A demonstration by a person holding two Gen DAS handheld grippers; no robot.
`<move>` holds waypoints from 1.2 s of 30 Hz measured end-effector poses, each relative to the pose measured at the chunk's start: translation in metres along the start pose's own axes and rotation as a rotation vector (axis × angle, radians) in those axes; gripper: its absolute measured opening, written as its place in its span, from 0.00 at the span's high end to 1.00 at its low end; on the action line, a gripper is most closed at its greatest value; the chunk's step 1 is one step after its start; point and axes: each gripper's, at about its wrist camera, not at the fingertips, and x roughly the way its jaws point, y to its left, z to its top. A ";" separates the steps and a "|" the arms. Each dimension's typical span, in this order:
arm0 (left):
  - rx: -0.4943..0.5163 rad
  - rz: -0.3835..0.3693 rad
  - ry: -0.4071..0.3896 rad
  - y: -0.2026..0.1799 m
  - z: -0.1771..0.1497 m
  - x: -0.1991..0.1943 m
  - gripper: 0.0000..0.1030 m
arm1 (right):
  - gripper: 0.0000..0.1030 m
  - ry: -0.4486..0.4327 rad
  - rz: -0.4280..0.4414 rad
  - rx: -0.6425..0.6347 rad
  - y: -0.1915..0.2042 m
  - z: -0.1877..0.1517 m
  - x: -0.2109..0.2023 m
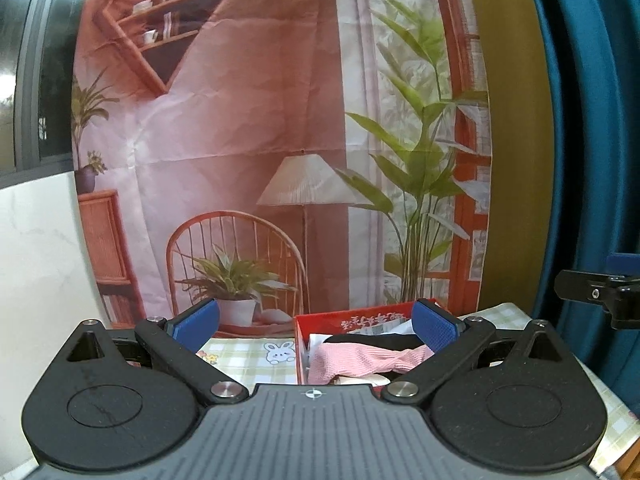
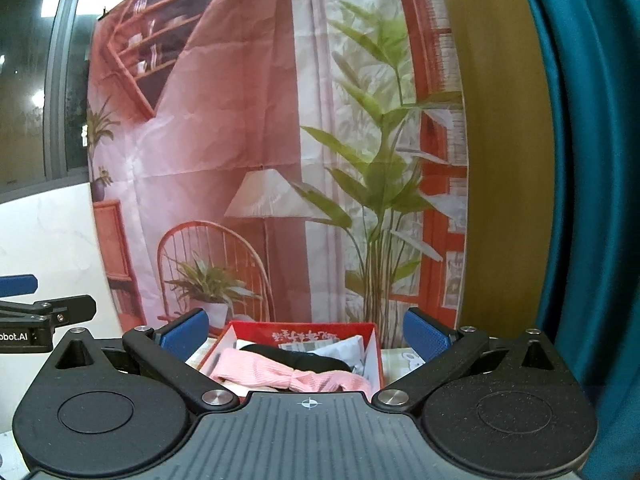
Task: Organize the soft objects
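Soft objects in red box: both grippers empty, snag risks ahead

Soft objects: a pink ribbed cloth (image 2: 292,376) lies across the top of a black fabric piece (image 2: 296,354) and some pale printed material (image 2: 344,346), all inside an open red box (image 2: 304,330) on a checked tablecloth (image 1: 248,356) with a rabbit print.

Left gripper (image 1: 316,324): jaws spread wide, nothing between them. The box sits ahead of and below the right-hand finger; the pink cloth shows just under that blue pad (image 1: 434,326).

Right gripper (image 2: 306,330): jaws likewise released and empty. The box lies centred in the gap between the two fingers, below and ahead of them.

Position note: both grippers ride above the box rather than inside it; the other gripper shows at the frame edge in each wrist view, so the two are near each other.

Hazards, as judged:
- Pink cloth drapes over the near wall; a pinch there may catch the cardboard and lift or tip the light box.
- Layers overlap; a deep grab may drag the black piece out too.
- Left finger overlaps the box edge; a straight descent may strike the rim.
- Grippers side by side may collide if both reach in.
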 end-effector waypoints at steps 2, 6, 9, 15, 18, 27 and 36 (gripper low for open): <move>-0.007 -0.001 -0.004 0.000 0.000 -0.003 0.00 | 0.00 -0.004 -0.006 0.000 0.000 0.000 -0.005; -0.014 -0.008 -0.013 -0.001 0.001 -0.006 0.00 | 0.00 -0.005 -0.012 0.001 -0.003 -0.001 -0.010; -0.014 -0.010 -0.018 -0.002 0.001 -0.006 0.00 | 0.00 -0.001 -0.018 0.003 -0.005 0.000 -0.010; -0.023 -0.010 -0.016 0.000 -0.001 -0.007 0.00 | 0.00 0.006 -0.031 0.004 -0.007 0.000 -0.009; -0.024 -0.015 -0.016 0.002 -0.002 -0.007 0.00 | 0.00 0.013 -0.033 0.003 -0.007 -0.001 -0.009; -0.030 -0.016 -0.011 0.003 -0.002 -0.007 0.00 | 0.00 0.029 -0.036 -0.015 -0.004 0.000 -0.006; -0.044 -0.032 0.000 0.007 -0.004 -0.005 0.00 | 0.00 0.036 -0.034 -0.021 -0.003 -0.001 -0.004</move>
